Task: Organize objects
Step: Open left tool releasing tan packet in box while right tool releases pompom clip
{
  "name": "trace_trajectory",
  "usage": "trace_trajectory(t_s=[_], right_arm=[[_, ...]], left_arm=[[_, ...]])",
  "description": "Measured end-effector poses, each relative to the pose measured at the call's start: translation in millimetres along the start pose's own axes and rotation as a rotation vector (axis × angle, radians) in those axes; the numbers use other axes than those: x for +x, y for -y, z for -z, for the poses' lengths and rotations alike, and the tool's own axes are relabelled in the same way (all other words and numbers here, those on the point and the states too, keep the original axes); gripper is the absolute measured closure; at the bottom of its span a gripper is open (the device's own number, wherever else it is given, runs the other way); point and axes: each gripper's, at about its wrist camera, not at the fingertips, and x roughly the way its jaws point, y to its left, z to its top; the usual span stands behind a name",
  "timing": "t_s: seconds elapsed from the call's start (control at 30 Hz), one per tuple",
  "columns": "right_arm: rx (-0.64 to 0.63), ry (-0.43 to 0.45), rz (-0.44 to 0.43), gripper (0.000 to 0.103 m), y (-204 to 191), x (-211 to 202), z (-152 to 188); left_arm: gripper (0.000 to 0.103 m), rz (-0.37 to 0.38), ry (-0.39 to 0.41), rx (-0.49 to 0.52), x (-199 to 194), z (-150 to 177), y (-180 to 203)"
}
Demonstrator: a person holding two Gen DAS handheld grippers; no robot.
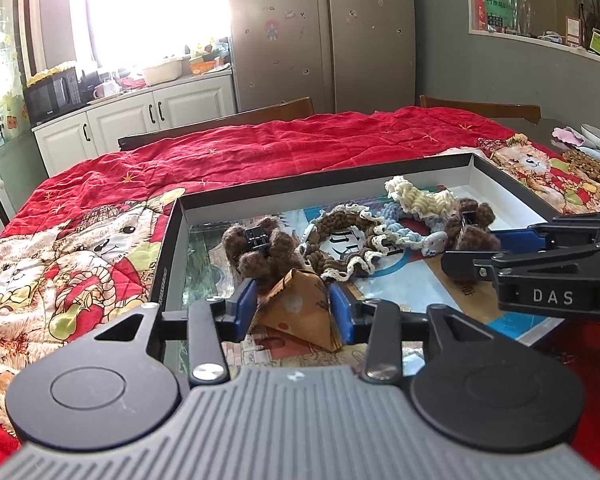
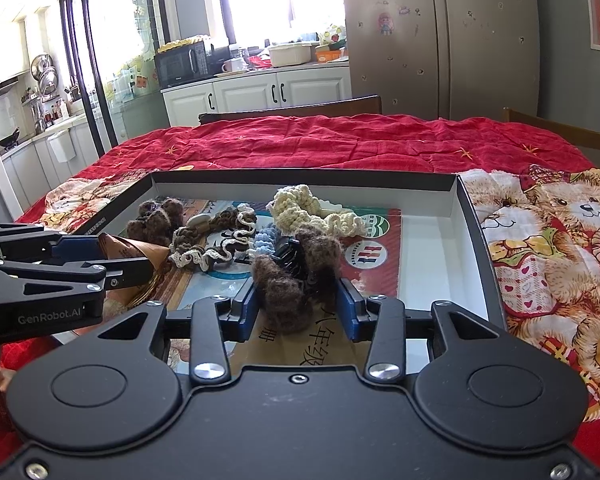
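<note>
Lying on a red bear-print quilt (image 1: pixel 228 148), the shallow box lid (image 2: pixel 300 181) holds crocheted hair accessories. Left gripper (image 1: pixel 294 308): jaws straddle a brown paper pyramid (image 1: pixel 300 312), contact uncertain. Centre: brown scrunchie (image 2: pixel 208 240), cream scrunchie (image 2: pixel 300 204). Right gripper (image 2: pixel 300 304): jaws apart, flanking a fuzzy brown claw clip (image 2: pixel 296 272).

Table (image 2: pixel 340 112) under red bear quilt (image 2: pixel 340 144) — black-rimmed tray (image 2: pixel 476 216) on top.
</note>
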Motion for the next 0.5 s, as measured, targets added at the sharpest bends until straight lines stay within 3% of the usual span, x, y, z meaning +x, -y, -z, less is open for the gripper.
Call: trace_trajectory(t_s=[0.5], right_arm=[[0.011, -0.001, 0.011, 0.055, 0.8, -1.4, -0.6]], left_arm=[[0.033, 0.0, 0.006, 0.003, -2.5, -0.5, 0.8]])
